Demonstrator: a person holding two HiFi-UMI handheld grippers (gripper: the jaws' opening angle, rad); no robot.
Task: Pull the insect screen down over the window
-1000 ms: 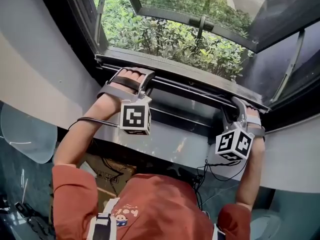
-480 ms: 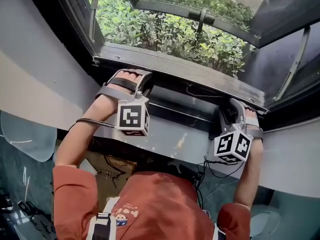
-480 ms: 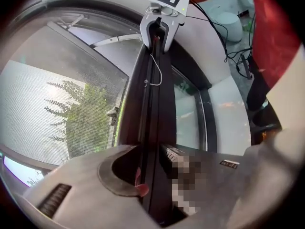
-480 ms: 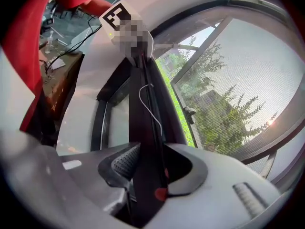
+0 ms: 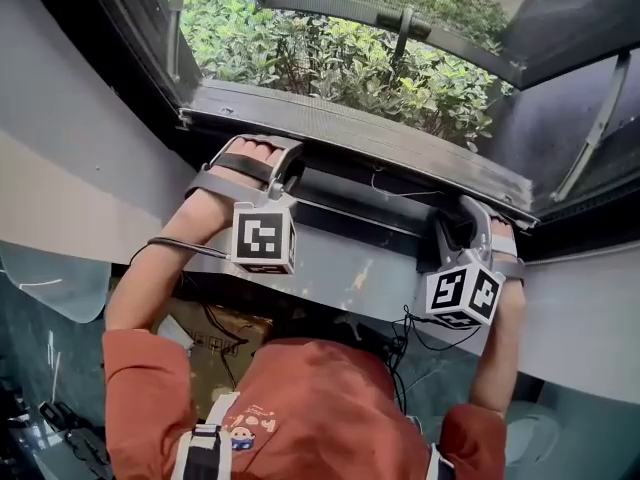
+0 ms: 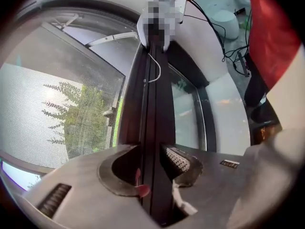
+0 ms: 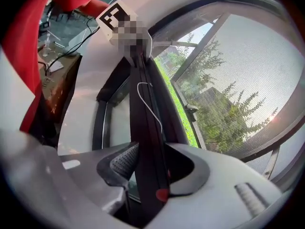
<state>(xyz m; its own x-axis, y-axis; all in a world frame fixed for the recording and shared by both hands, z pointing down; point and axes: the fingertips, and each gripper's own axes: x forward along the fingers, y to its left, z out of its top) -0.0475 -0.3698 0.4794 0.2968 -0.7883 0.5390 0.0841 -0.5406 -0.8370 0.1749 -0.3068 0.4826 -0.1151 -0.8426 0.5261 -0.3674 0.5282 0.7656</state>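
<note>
Shrubs [image 5: 330, 68] show through the window [image 5: 400, 30] above the bar [image 6: 153, 104]. The left hand-held gripper [image 6: 152, 163] clamps the bar. The right hand-held gripper [image 7: 145, 168] has its jaws opening round the bar, so it should probably grip again before both ends are pulled down evenly.

Bar [image 5: 360, 138] slanting across mid-frame from upper left to lower right, shrubs [image 5: 330, 58] behind it at top, left gripper [image 5: 268, 148] clamped on bar at centre left, right gripper [image 5: 468, 213] at centre right, fingers opening with bar between them, sill [image 5: 350, 268] below, person [image 5: 300, 408] at bottom.
</note>
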